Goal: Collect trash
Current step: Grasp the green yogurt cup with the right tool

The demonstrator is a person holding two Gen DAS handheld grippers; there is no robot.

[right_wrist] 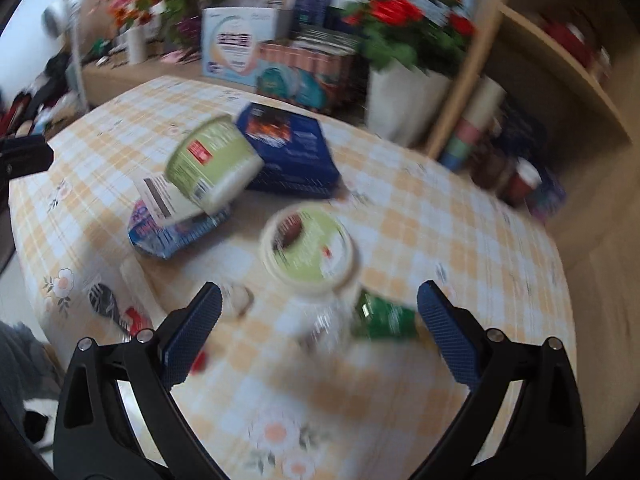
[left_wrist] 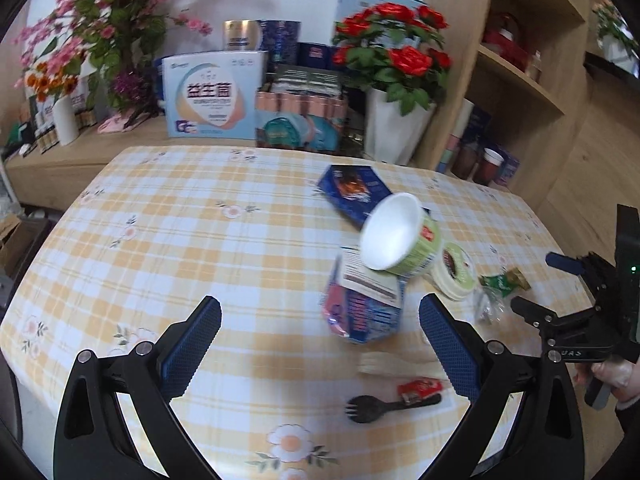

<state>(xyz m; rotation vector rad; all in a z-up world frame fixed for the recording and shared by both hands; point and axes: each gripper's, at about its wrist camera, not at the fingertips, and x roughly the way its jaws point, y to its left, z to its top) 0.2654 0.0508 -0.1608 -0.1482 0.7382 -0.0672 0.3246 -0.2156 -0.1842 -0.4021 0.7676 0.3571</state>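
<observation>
Both claws were held above a counter [left_wrist: 168, 216] covered by a yellow-and-white checked cloth, and neither gripped anything. The left claw [left_wrist: 320, 344] was seen with its blue-padded fingers spread wide apart, poised over the near part of the cloth and angled down toward it. The right claw [right_wrist: 319, 338] was likewise spread wide; in the left wrist view it [left_wrist: 540, 288] appeared at the right edge of the counter, supported from below by a hand [left_wrist: 612, 372] wrapped around its handle. The trash was gathered on the right half of the counter: a green paper cup [left_wrist: 400, 236] lay tipped on its side, its white mouth turned toward the left claw, resting on a blue snack bag [left_wrist: 364, 308] and touching a dark blue box [left_wrist: 352, 188] behind it. A round green-topped lid [left_wrist: 456, 272] lay just beside the cup, and a green wrapper [left_wrist: 500, 280] with clear plastic lay near the right claw. Closer in, a black plastic fork [left_wrist: 384, 404] and a small red packet [left_wrist: 420, 388] lay touching each other between the left claw's fingers. The right wrist view was motion-blurred; in it the lid [right_wrist: 308, 248] and green wrapper [right_wrist: 384, 316] were framed just ahead of the open fingers.
</observation>
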